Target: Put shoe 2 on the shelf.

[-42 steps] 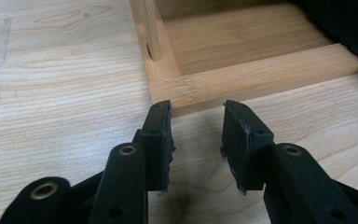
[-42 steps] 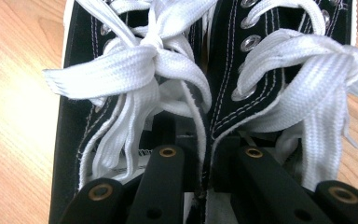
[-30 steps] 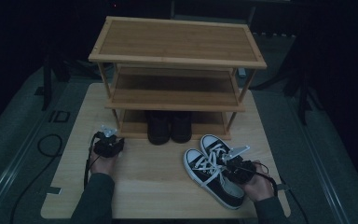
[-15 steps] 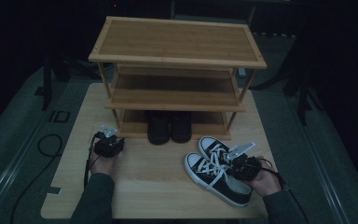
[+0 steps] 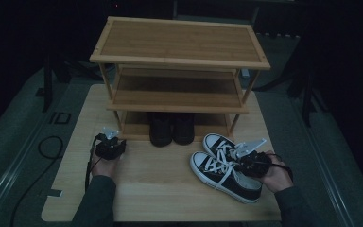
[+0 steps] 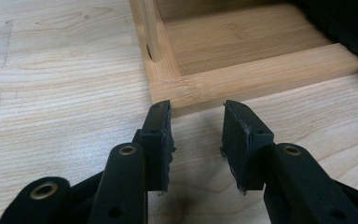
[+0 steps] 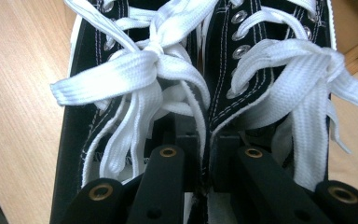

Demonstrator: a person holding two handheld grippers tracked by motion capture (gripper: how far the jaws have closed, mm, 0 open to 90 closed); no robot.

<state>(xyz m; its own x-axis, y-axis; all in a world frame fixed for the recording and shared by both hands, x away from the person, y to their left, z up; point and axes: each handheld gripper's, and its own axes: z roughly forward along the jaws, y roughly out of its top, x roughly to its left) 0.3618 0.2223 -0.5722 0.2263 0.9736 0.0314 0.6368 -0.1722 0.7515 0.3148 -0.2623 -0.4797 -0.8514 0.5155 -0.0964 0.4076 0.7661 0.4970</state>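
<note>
A pair of black sneakers with white laces point(image 5: 217, 165) lies at the table's front right. My right gripper point(image 5: 243, 163) is shut on them. In the right gripper view the jaws point(image 7: 205, 140) pinch the two touching inner collars, one sneaker point(image 7: 121, 93) on each side point(image 7: 270, 56). My left gripper point(image 5: 109, 139) rests on the table by the front left foot of the bamboo shoe rack point(image 5: 179, 47). Its jaws point(image 6: 196, 126) stand open with nothing between them, pointing at the rack's bottom frame point(image 6: 242, 79).
A pair of dark shoes point(image 5: 172, 130) sits on the rack's lowest shelf, in the middle. The two upper shelves are bare. The wooden table point(image 5: 160, 198) has free room between my hands. A cable point(image 5: 47, 146) trails off the left edge.
My right gripper has moved a little to the right and toward the rack, taking the sneakers with it. The left gripper has stayed where it was.
</note>
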